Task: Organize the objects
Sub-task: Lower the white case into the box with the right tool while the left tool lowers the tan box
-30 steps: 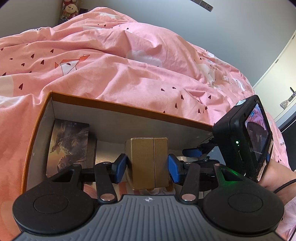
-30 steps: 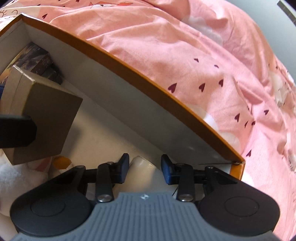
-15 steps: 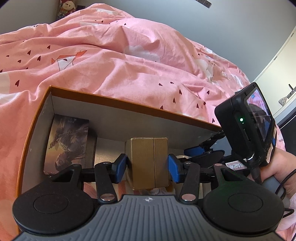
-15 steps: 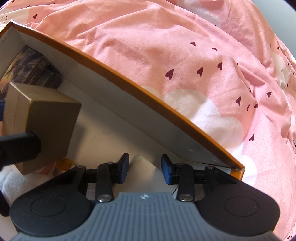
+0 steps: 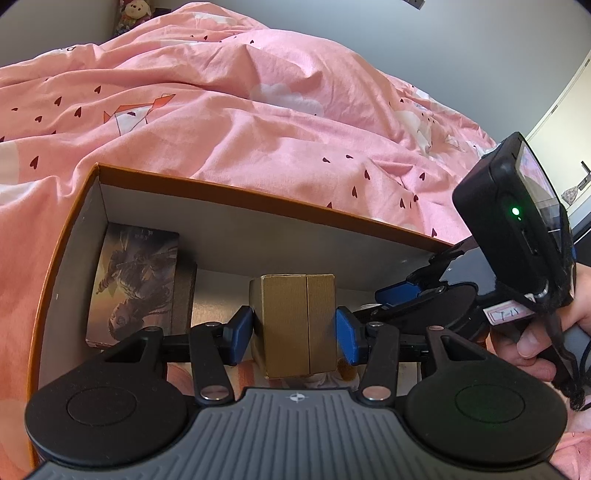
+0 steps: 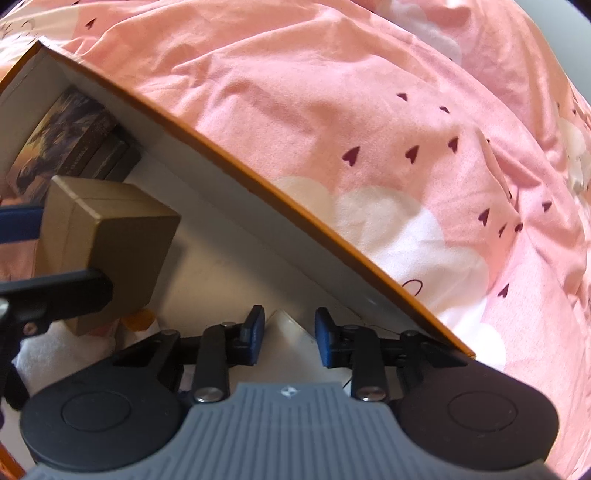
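My left gripper [image 5: 294, 332] is shut on a small brown cardboard box [image 5: 297, 325] and holds it inside the orange storage box [image 5: 258, 201], above its floor. The same brown box [image 6: 107, 243] shows at the left of the right wrist view. My right gripper [image 6: 289, 341] is over the orange box's right end [image 6: 295, 206], with a pale translucent object [image 6: 291, 328] between its blue pads; contact is unclear. It also shows in the left wrist view [image 5: 413, 291]. An illustrated dark box [image 5: 136, 284] stands against the left wall.
The orange box lies on a bed with a pink heart-print duvet [image 5: 258, 110]. A white and pink soft item [image 6: 66, 354] with an orange patch lies on the box floor under the brown box. A plush toy [image 5: 135, 11] sits far back left.
Both grippers have risen and pulled back a little, so more of the duvet shows beyond the orange box. The left gripper keeps its hold on the brown box.
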A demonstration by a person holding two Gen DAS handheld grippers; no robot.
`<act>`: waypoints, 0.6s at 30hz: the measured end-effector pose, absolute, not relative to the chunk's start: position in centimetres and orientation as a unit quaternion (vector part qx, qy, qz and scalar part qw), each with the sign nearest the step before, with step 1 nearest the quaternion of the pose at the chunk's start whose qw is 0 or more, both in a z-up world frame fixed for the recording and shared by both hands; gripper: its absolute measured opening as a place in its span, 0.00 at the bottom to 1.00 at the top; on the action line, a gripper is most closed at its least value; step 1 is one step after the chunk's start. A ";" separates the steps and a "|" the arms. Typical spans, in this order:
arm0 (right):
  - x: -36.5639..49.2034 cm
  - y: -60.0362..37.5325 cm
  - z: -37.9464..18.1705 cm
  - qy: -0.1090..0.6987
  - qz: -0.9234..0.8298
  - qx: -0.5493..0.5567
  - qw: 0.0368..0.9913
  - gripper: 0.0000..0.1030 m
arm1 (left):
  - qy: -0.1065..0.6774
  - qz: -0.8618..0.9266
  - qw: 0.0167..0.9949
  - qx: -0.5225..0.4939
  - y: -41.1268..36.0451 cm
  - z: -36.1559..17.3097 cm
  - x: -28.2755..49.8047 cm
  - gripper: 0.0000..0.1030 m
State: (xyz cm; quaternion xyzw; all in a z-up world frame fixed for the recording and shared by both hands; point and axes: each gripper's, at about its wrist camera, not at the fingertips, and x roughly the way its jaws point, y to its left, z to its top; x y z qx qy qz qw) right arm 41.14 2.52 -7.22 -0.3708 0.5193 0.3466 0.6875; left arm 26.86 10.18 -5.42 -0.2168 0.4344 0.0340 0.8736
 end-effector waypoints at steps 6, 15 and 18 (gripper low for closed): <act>38.8 2.6 -8.1 0.506 0.402 -0.436 0.626 0.30 | 0.437 0.033 0.873 -0.214 9.9 -5.7 26.8 0.54; 38.2 1.1 -7.2 0.498 0.401 -0.408 0.652 0.32 | 0.431 0.013 0.880 -0.198 9.0 -4.8 26.9 0.54; 37.6 -0.2 -5.0 0.471 0.399 -0.391 0.682 0.32 | 0.426 -0.010 0.887 -0.178 8.2 -4.1 27.2 0.54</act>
